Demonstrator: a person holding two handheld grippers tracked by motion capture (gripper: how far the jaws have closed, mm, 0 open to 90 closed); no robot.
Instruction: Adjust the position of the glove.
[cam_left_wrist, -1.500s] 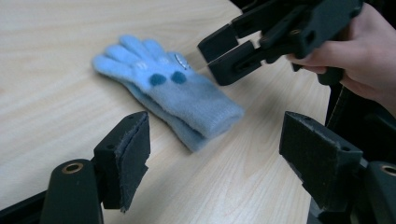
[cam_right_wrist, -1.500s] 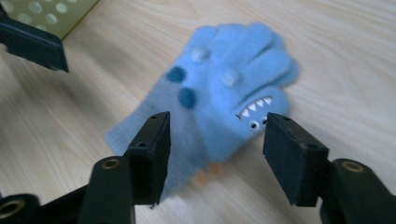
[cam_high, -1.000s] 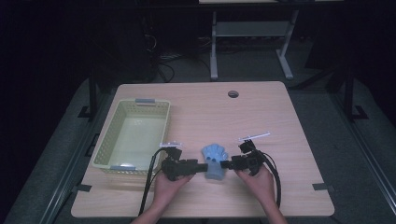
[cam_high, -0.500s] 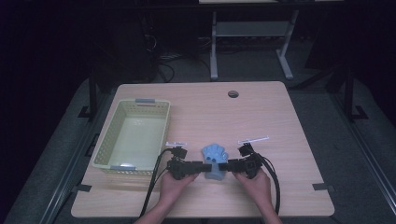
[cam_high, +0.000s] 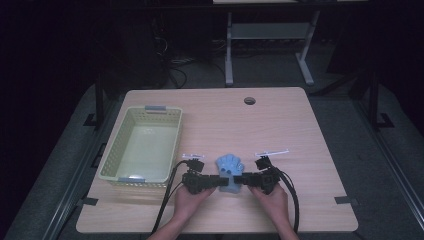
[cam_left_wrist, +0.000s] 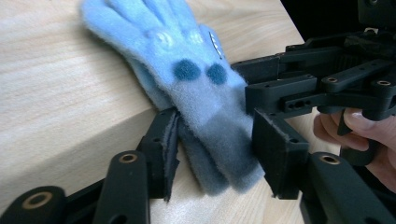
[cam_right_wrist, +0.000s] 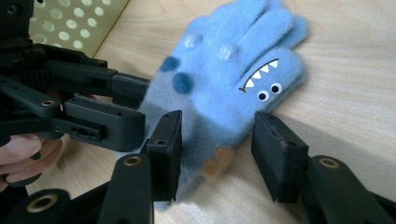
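A pair of fuzzy blue gloves (cam_high: 230, 165) with a monster face and grey cuffs lies stacked flat near the table's front edge. My left gripper (cam_high: 219, 182) reaches in from the left and my right gripper (cam_high: 241, 178) from the right, so they meet at the cuff end. In the left gripper view the grey cuff (cam_left_wrist: 219, 140) lies between the pads (cam_left_wrist: 164, 154), which have just been closing and sit at its sides without squeezing it. In the right gripper view the glove (cam_right_wrist: 233, 70) lies between the closing jaws of that gripper (cam_right_wrist: 217, 144), with a thin gap at the right pad (cam_right_wrist: 275, 154).
A pale green perforated basket (cam_high: 125, 172) stands to the left of the gloves, close to the left hand. The wooden table (cam_high: 280, 125) has a cable hole (cam_high: 249, 100) at the back. Black cables trail from both grippers over the front edge.
Both grippers' jaws have narrowed around the gloves. The hands and the gloves have hardly shifted.
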